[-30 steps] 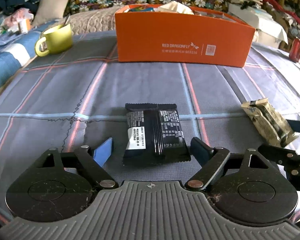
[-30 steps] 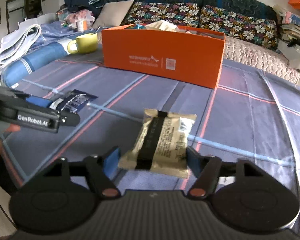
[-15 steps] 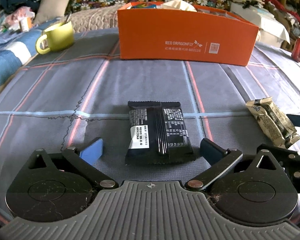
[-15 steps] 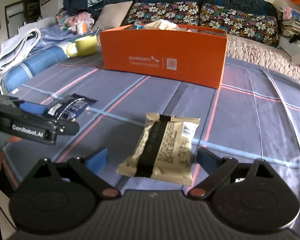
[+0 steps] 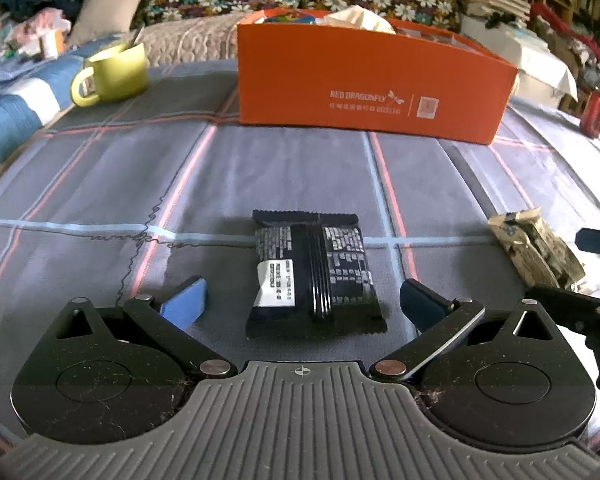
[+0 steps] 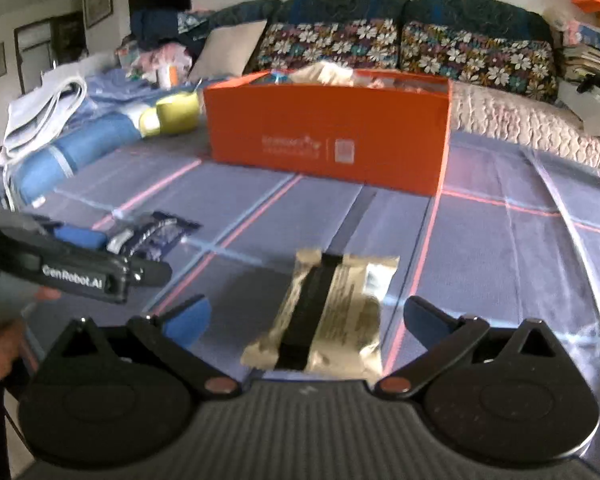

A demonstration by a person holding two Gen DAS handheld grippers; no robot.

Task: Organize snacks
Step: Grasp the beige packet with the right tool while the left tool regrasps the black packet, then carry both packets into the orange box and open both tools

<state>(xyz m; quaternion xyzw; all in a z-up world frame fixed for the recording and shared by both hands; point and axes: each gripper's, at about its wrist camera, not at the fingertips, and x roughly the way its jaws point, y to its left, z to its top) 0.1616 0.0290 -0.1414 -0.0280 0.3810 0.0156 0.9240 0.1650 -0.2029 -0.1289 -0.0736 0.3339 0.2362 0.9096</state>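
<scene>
Black snack packet (image 5: pixel 314 280) between spread left jaws, gold packet (image 6: pixel 324 316) between right

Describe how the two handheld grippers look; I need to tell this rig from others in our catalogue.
Both the left gripper and the right gripper are black, with a ribbed grey body, two round hubs, silver pivot pins and blue finger pads. The left one's side reads "GenRobot.AI" in white. No cables or sleeves show.

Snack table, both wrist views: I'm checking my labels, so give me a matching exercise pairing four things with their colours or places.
Things:
1. black snack packet
2. gold snack packet
3. mug
4. box

Descriptions:
A. orange, at the back
B. between the open left gripper's fingers
C. yellow-green, left of the box
D. between the open right gripper's fingers

Pairs: 1-B, 2-D, 3-C, 4-A
</scene>
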